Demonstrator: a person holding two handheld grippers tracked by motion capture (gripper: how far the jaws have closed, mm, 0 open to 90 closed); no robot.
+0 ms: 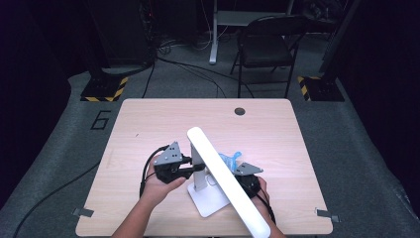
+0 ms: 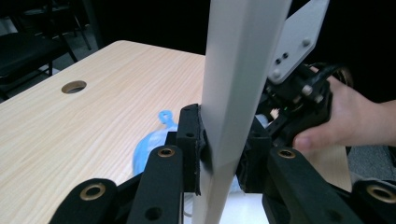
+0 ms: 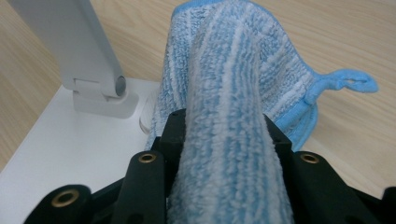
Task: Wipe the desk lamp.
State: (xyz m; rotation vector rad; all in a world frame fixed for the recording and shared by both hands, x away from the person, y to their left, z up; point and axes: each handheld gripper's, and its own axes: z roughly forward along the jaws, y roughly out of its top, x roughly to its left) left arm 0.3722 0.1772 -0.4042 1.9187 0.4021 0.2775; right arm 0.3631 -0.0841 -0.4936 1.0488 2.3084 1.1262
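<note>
Lamp [image 1: 225, 178] stands on the bench [image 1: 148, 124], its upright post clamped in the left gripper [image 2: 224, 154]; right gripper [image 3: 229, 140], just behind the slanting head, grips the blue cloth [image 3: 233, 84].

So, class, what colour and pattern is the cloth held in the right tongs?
Blue and white stripes, light blue edging; the cloth shows best in the right gripper view.

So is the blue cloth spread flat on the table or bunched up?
Bunched up. The blue cloth is gathered into a thick fold pinched in the right gripper, its loop end trailing onto the table.
</note>
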